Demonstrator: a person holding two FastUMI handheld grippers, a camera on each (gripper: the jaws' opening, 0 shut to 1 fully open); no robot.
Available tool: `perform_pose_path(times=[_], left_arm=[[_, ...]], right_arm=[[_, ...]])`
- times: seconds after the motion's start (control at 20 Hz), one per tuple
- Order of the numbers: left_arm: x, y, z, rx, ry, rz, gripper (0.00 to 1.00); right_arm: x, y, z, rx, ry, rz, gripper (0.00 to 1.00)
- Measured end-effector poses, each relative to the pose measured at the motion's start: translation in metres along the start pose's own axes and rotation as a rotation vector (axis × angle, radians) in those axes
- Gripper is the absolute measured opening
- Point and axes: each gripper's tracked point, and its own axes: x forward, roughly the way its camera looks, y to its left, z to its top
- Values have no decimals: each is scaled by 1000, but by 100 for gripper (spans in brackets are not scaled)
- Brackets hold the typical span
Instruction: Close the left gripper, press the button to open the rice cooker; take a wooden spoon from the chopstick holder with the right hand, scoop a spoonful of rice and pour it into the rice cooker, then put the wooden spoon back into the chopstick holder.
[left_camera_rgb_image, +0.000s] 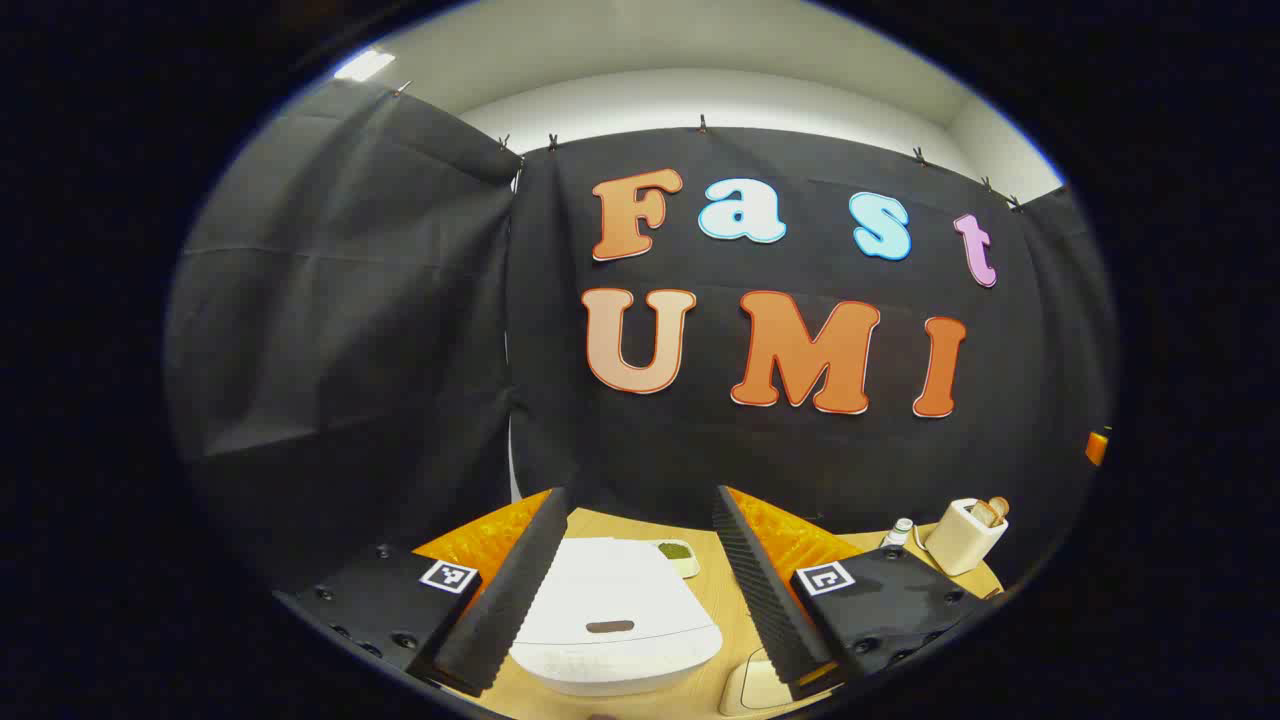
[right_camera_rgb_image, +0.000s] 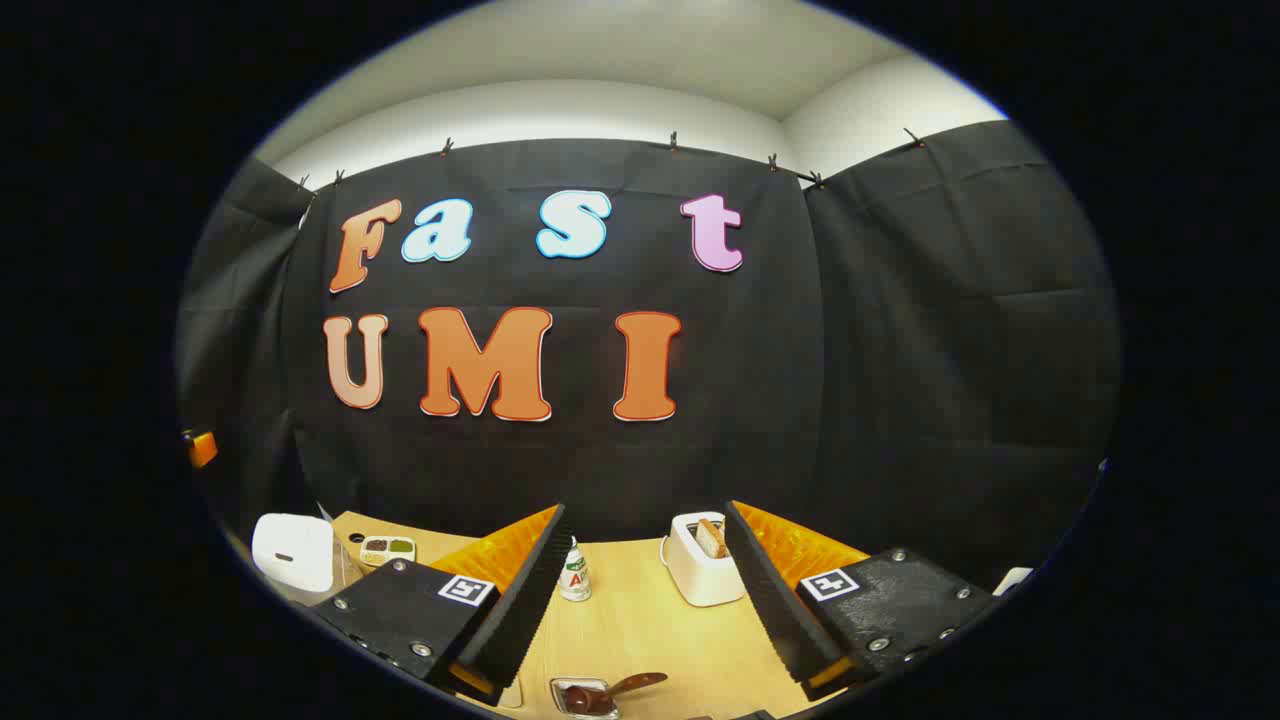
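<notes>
Both grippers (left_camera_rgb_image: 632, 590) (right_camera_rgb_image: 645, 600) hovering wide open, empty; risking a skidding, mis-pressed closed white plastic rice cooker (left_camera_rgb_image: 610, 625) if jaws not narrowing first.

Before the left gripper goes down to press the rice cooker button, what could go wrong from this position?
1. The left gripper is open, its fingers straddling the white rice cooker. If it descends like this, the fingers may pass either side of the button instead of pressing it.
2. A small sectioned dish sits just behind the cooker; the lid might hit it when it swings up.
</notes>
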Motion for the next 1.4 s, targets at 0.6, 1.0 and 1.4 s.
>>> perform_pose_path(times=[0.6,1.0,1.4], left_arm=[[-4,10,3,-4,-6,22,100],[-8,14,6,1,-10,35,100],[-6,9,1,0,2,17,100]], right_arm=[[4,10,1,-17,-6,21,96],[1,12,2,-21,-5,28,96],[3,14,0,-42,-5,31,96]])
